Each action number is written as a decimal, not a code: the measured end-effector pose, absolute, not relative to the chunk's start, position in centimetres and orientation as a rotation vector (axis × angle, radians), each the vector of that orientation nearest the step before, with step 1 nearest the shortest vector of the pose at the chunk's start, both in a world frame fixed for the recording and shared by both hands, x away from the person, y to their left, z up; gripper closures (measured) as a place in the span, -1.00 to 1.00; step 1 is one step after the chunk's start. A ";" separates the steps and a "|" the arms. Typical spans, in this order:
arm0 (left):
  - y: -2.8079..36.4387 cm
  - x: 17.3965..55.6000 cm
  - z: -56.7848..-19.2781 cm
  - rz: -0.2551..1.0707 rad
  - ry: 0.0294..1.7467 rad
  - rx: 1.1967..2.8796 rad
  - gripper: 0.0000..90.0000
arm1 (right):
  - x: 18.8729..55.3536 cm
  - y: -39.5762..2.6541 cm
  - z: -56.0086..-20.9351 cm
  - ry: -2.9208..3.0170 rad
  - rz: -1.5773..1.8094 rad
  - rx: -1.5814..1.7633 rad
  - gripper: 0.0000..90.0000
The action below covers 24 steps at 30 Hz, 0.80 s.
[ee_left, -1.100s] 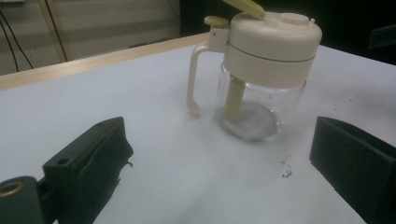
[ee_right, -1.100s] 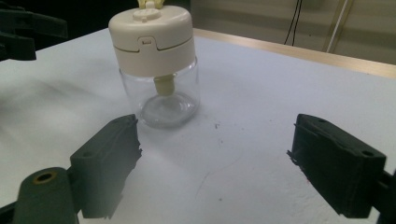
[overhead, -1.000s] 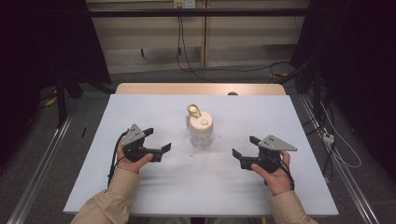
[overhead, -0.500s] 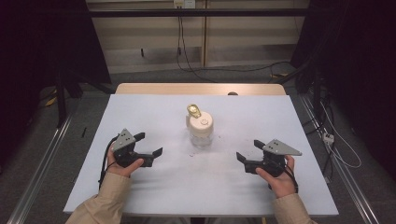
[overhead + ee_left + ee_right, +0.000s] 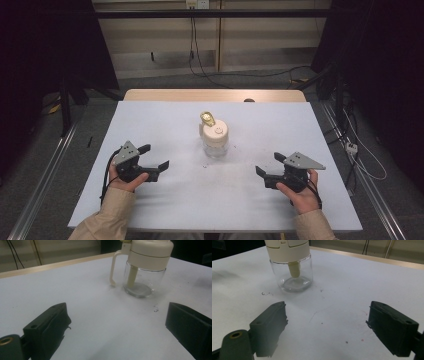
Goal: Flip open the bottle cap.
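A clear glass jar (image 5: 215, 145) with a cream lid (image 5: 215, 132) and a gold piece (image 5: 207, 118) on top stands upright at the table's middle. In the left gripper view the jar (image 5: 140, 280) has a cream handle (image 5: 113, 270) and an inner tube. The right gripper view has the jar (image 5: 293, 275) at upper left. My left gripper (image 5: 153, 157) rests low at the near left, open and empty. My right gripper (image 5: 270, 165) sits at the near right, open and empty. Both are well apart from the jar.
The white table top (image 5: 175, 120) has a wooden strip (image 5: 210, 95) along its far edge. Dark specks (image 5: 265, 293) lie on the surface beside the jar. Cables (image 5: 200, 50) run on the floor behind; metal rails (image 5: 45, 170) flank the table.
Both hands have drawn back toward the near edge and outward, away from the jar. The jar has not moved.
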State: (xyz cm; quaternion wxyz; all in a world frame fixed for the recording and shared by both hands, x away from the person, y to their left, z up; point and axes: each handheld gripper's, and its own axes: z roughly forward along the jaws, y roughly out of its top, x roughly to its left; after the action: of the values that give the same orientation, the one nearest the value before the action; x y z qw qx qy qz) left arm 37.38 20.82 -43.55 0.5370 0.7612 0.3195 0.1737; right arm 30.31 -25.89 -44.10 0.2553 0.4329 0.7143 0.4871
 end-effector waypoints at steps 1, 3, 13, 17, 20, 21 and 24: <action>20.9 37.4 -43.5 0.415 0.760 1.816 -0.90 | 30.3 -25.9 -44.1 1.939 1.325 1.174 -0.68; 21.0 37.2 -43.6 0.413 0.762 1.811 -0.90 | 30.2 -26.0 -44.2 1.940 1.319 1.176 -0.68; 21.8 37.0 -43.7 0.420 0.773 1.815 -0.90 | 29.7 -26.8 -44.4 1.932 1.309 1.188 -0.68; 21.9 36.8 -43.7 0.422 0.774 1.816 -0.90 | 29.5 -27.1 -44.4 1.924 1.312 1.198 -0.67; 22.0 36.7 -43.8 0.424 0.771 1.823 -0.89 | 29.4 -27.2 -44.4 1.923 1.314 1.192 -0.67; 22.1 36.7 -43.8 0.424 0.776 1.821 -0.89 | 29.4 -27.3 -44.4 1.923 1.313 1.192 -0.67; 22.4 36.6 -43.8 0.425 0.780 1.824 -0.89 | 29.2 -27.5 -44.5 1.924 1.308 1.195 -0.67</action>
State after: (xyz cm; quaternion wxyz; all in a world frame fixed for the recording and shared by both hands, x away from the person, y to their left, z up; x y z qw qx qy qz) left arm 36.64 22.43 -43.85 0.5280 0.7634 0.3266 0.1780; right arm 29.24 -27.46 -44.51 0.2600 0.4413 0.7104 0.4828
